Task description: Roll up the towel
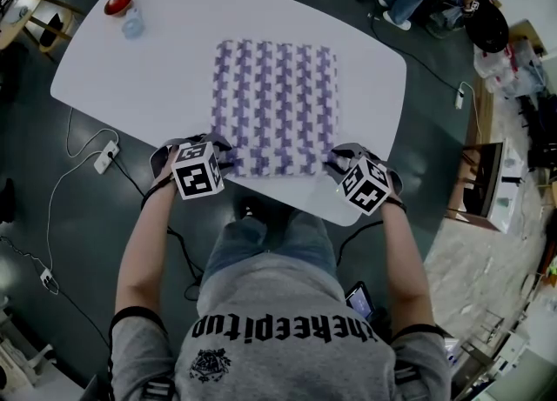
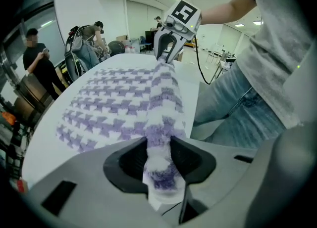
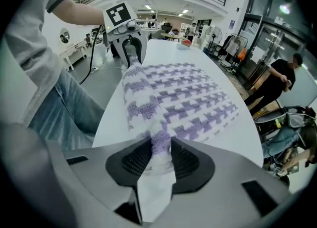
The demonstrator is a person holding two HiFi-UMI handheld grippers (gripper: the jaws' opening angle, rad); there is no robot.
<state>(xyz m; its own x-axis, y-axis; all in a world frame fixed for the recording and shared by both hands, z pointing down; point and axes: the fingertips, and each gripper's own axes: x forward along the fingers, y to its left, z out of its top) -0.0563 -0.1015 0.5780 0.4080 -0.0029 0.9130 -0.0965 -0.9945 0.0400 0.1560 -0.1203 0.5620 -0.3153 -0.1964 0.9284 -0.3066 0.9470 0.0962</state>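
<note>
Fleecy purple-and-white towel [image 1: 274, 103] looks soft, limp, light; left tool [image 1: 224, 161] and right tool [image 1: 336, 164] each pinch a near-edge corner, probably the best hold for rolling.

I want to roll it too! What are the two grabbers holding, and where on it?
Both hold the towel: the left gripper pinches one near corner, the right gripper the other.

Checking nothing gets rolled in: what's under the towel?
White table shows around the towel; left gripper and right gripper pinch its near edge. The flat part hides what's beneath.
</note>
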